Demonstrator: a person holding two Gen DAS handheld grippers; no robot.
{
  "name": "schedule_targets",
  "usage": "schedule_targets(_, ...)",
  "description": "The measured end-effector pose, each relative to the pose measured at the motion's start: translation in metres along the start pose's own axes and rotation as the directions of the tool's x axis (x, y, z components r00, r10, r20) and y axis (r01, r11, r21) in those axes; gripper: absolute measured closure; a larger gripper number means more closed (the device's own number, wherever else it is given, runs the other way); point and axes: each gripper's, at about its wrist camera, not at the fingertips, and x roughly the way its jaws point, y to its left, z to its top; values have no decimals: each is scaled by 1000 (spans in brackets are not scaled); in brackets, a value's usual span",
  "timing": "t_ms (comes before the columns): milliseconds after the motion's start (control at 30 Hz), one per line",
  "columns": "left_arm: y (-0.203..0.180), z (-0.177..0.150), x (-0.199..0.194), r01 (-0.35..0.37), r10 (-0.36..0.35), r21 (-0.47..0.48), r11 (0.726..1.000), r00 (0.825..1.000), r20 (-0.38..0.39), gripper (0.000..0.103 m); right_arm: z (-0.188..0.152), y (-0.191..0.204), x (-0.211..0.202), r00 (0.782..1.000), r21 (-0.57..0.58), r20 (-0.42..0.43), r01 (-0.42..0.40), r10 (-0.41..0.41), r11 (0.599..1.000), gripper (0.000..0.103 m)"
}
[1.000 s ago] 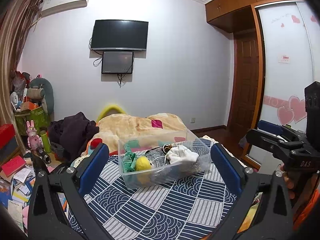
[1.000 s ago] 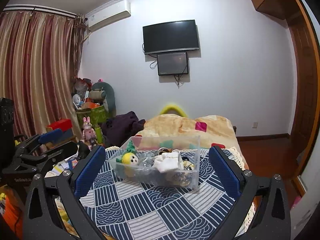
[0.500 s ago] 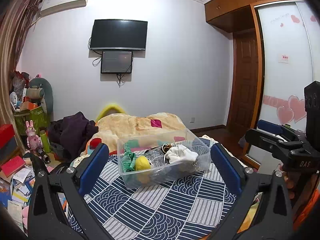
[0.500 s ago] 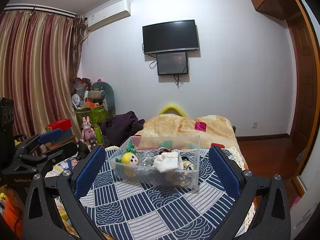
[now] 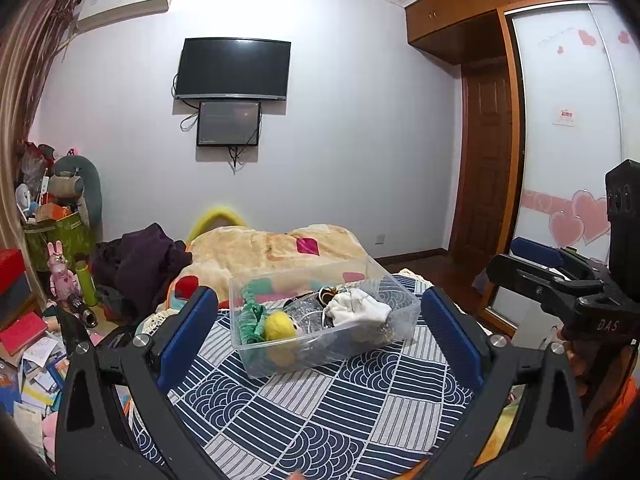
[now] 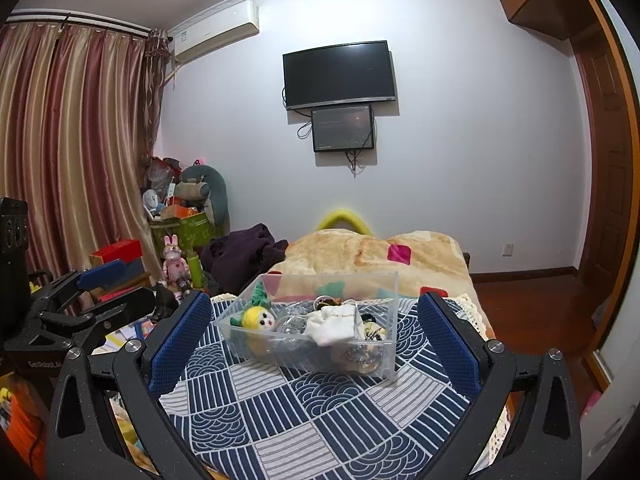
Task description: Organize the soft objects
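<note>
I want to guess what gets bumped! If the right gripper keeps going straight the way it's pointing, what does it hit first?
Probably the clear plastic bin on the patterned bedspread. The open right gripper points right at its near wall, with the white cloth just behind. Depth is hard to judge.

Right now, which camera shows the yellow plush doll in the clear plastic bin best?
Right wrist: the yellow plush doll faces it, eyes showing through the clear plastic bin. Left wrist shows only its plain yellow back.

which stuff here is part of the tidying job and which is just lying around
Job: clear bin, yellow doll, white cloth, green toy.
Lying about: blanket, purple clothes, pink bunny, TV, books.
</note>
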Motion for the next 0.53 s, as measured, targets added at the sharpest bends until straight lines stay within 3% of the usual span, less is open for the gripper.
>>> schedule_targets(533,-2,0,-4,4,-4,14,1000,1000,9,0,-1,0,1,1000,0,-7,8,-8,1000,0)
